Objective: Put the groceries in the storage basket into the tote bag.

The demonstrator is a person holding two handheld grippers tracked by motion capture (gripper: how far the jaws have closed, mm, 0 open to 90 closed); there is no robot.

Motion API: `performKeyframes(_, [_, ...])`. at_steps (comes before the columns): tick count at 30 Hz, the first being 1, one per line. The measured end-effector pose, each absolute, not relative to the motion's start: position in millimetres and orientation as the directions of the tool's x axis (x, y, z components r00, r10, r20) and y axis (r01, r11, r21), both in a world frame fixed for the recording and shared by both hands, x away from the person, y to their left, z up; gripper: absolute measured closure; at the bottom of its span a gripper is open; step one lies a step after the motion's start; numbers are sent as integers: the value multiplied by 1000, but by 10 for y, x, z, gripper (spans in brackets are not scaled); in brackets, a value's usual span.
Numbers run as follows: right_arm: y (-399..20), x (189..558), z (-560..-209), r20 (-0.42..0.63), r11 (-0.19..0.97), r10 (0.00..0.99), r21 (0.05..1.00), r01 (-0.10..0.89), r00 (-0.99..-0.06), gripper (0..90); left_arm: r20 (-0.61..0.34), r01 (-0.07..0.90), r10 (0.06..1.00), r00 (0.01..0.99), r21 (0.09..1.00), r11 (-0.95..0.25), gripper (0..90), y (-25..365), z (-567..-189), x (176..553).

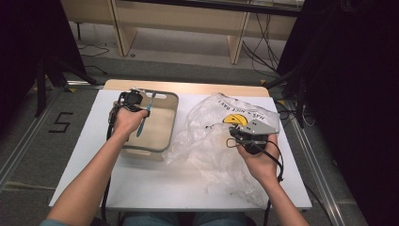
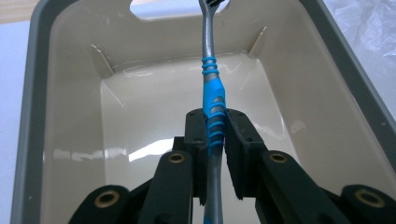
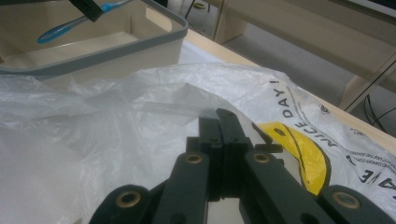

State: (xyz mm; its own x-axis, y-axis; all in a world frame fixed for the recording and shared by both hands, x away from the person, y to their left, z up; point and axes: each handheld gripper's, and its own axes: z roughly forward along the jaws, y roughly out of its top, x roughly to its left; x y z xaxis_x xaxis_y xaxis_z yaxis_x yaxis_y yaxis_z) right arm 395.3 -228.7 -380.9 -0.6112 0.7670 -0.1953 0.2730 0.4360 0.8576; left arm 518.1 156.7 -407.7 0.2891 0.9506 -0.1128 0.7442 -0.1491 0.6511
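A grey and blue toothbrush [image 2: 212,88] hangs over the inside of a beige bin with a grey rim [image 2: 70,93]. My left gripper [image 2: 215,135] is shut on its handle, brush head pointing away. From above, the left gripper [image 1: 146,109] is over the bin [image 1: 174,117] at the left of the table, the toothbrush [image 1: 141,126] slanting down from it. My right gripper [image 1: 235,134] rests on a crumpled clear plastic bag [image 1: 207,127] with a yellow smiley print. Its jaws are pressed together [image 3: 223,122] and creases of the bag [image 3: 116,140] run up to their tips.
The white table top [image 1: 141,188] has bare room in front of the bin and at the far left. Beyond the table's back edge stand wooden furniture legs [image 1: 120,28] and floor cables. The bin [image 3: 140,46] lies just left of the bag.
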Motion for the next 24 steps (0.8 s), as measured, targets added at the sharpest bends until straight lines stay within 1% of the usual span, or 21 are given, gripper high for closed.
performKeyframes(24, [-2279, 3955, -3816, -190, 432, 768, 858, 276, -612, 900, -126, 677, 925, 359, 717, -164, 788, 1504, -3872, 4971])
